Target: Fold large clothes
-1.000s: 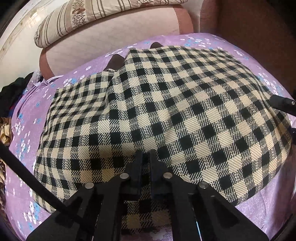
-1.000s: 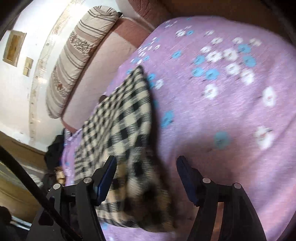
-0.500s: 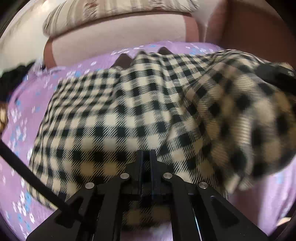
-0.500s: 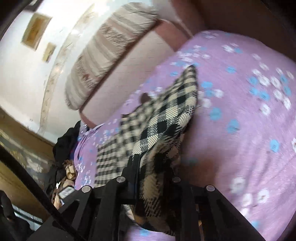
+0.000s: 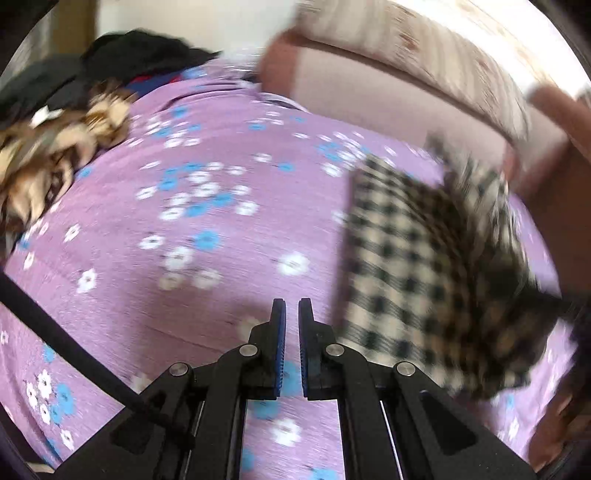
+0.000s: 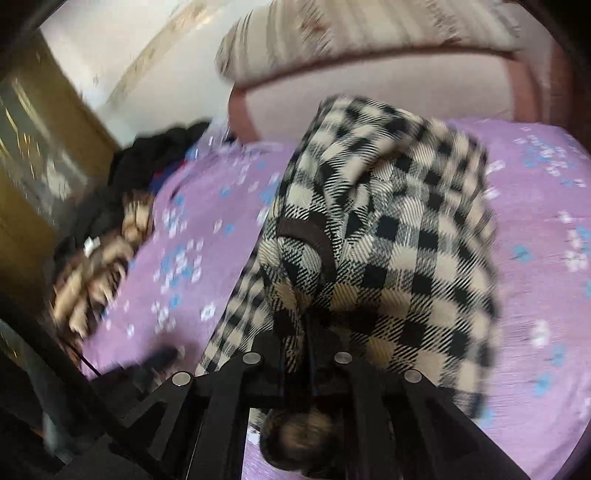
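A black-and-cream checked garment hangs bunched from my right gripper, which is shut on its cloth and holds it above the purple flowered bed sheet. In the left wrist view the same garment is at the right, partly lifted and blurred. My left gripper is shut and empty, over bare sheet to the left of the garment.
A pile of dark and brown clothes lies at the bed's left edge, and shows in the right wrist view too. A pink padded headboard with a striped pillow closes the far side. A wooden cabinet stands at left.
My left gripper has let go of the garment and swung left over bare sheet. My right gripper closed on the garment's edge and lifted it up off the bed.
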Motion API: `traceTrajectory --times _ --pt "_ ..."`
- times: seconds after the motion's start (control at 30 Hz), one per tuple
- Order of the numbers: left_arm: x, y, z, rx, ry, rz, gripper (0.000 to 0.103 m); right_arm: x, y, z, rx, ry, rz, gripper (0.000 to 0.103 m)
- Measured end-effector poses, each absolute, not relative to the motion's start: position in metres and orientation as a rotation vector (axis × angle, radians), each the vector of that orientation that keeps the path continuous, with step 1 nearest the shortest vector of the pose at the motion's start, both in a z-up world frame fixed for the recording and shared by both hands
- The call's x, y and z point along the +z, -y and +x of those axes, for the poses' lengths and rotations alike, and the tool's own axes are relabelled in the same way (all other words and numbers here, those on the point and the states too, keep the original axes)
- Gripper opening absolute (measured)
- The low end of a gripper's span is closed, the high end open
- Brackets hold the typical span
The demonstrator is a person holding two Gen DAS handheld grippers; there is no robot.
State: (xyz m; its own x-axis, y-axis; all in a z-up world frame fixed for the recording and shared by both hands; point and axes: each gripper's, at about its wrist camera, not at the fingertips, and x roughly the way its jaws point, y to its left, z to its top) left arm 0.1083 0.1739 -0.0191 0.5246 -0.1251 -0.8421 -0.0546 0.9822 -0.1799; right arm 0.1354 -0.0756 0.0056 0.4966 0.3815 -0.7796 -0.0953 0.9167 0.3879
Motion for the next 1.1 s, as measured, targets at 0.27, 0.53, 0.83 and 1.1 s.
traceTrajectory --times 0.27,0.53,0.83,1.1 --pt "0.014 -0.155 0.114 -0.172 -0.965 -0.232 0.035 -0.017 0.076 0.124 0.464 -1.044 0.477 0.034" --pt "0.029 -0.058 0.148 -0.421 -0.973 -0.203 0.077 0.025 0.188 0.078 0.280 -0.871 0.530 0.055" --pt "-0.004 0.006 0.195 -0.431 -1.166 -0.167 0.012 -0.008 0.240 0.092 0.153 -0.916 0.590 0.055" --pt "0.029 -0.052 0.175 -0.391 -1.055 -0.109 0.009 0.005 0.207 0.108 0.217 -0.893 0.515 0.055"
